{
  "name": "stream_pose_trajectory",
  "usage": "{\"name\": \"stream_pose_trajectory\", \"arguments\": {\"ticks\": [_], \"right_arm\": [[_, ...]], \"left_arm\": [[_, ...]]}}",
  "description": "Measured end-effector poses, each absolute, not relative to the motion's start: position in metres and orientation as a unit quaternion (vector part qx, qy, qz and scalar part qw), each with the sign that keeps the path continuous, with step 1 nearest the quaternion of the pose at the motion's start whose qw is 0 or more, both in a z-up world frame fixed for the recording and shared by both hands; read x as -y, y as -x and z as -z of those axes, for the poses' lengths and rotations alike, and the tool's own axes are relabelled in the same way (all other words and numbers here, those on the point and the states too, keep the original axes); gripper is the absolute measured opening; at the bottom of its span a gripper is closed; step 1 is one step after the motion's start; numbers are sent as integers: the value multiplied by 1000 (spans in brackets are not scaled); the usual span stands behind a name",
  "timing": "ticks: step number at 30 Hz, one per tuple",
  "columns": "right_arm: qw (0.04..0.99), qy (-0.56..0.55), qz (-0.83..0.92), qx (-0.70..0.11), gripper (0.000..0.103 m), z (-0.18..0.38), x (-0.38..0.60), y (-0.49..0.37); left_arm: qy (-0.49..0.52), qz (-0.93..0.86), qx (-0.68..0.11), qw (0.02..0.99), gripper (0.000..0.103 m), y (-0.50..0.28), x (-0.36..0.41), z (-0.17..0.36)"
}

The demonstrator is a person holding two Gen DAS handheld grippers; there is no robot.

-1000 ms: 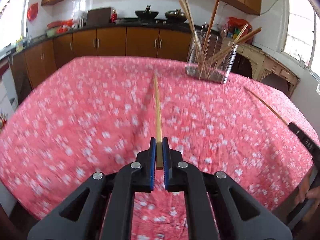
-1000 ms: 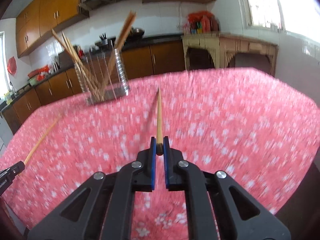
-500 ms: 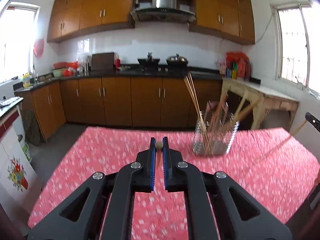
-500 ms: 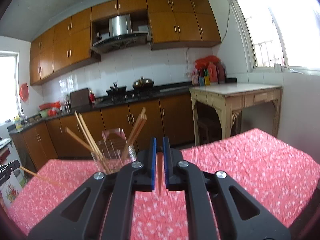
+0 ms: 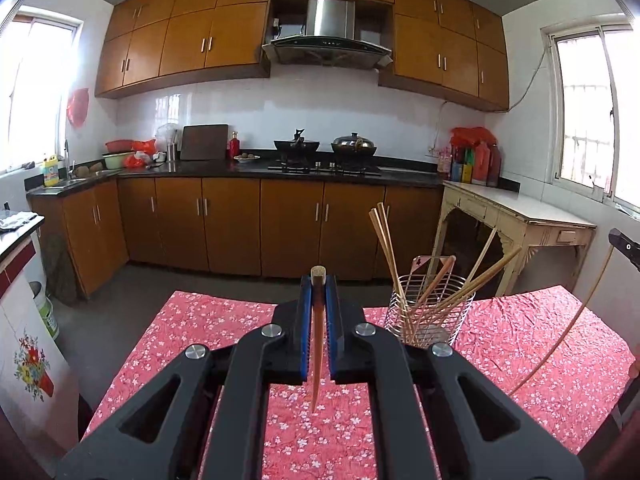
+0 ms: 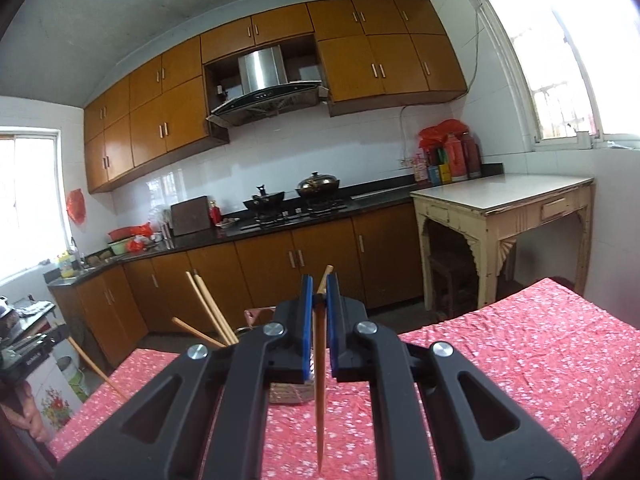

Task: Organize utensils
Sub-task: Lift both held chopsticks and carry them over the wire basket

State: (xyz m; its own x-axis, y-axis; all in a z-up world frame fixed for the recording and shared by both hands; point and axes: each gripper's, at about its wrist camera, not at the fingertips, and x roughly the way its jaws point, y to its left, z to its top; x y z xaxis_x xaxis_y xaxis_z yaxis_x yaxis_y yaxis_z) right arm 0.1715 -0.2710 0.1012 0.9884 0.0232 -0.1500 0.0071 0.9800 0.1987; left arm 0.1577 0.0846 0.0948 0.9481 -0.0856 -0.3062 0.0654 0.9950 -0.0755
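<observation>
My left gripper [image 5: 319, 280] is shut on a wooden chopstick [image 5: 317, 352]. Its blunt end pokes up between the blue pads and its thin tip hangs towards me, above the red floral tablecloth [image 5: 520, 344]. A wire holder [image 5: 430, 312] with several chopsticks stands on the table just to the right. In the right wrist view, my right gripper [image 6: 319, 280] is shut on a second chopstick [image 6: 319, 380], tip down, and hides most of the holder [image 6: 288, 394]. Each view catches the other gripper at its edge: the right gripper [image 5: 626, 246] and the left gripper [image 6: 28, 348].
Brown kitchen cabinets [image 5: 240, 224] and a stove counter run along the far wall. A cream side table [image 5: 520, 220] stands beyond the table's right corner. A white appliance with a flower print [image 5: 28, 364] stands on the left. A person's hand [image 6: 28, 412] shows at the left edge.
Both grippers rose off the table and tipped up towards level, so the views went from tablecloth to kitchen. Both chopsticks came up with them and now hang tip down between the fingers.
</observation>
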Motion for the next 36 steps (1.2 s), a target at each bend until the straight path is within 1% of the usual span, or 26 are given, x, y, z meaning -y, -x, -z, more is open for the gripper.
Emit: {"name": "stream_pose_trajectory", "arguments": {"ticks": [8,12,18,24,30,36], "right_arm": [[990,-114,-36,-77,8,-110,261,-181],[989,-117,-51,-68,8,-123,255,-189],[990,-121,-64,-25,8,-164,246,-211],[992,-114,-55,6,8,-196,238,-252],[994,-102,-42,-10,8,-194,230,-298],[994,-102,-38,-28,8,-184,229,-328]], "left_arm": [[33,47,-149,987,6,-164,-80,-105],[34,51,-143,988,6,-173,-76,-119],[65,66,-126,988,6,-195,-74,-160],[65,67,-88,992,6,-213,-63,-202],[77,82,-61,992,6,-231,-43,-239],[65,98,-54,992,6,-239,-14,-242]]}}
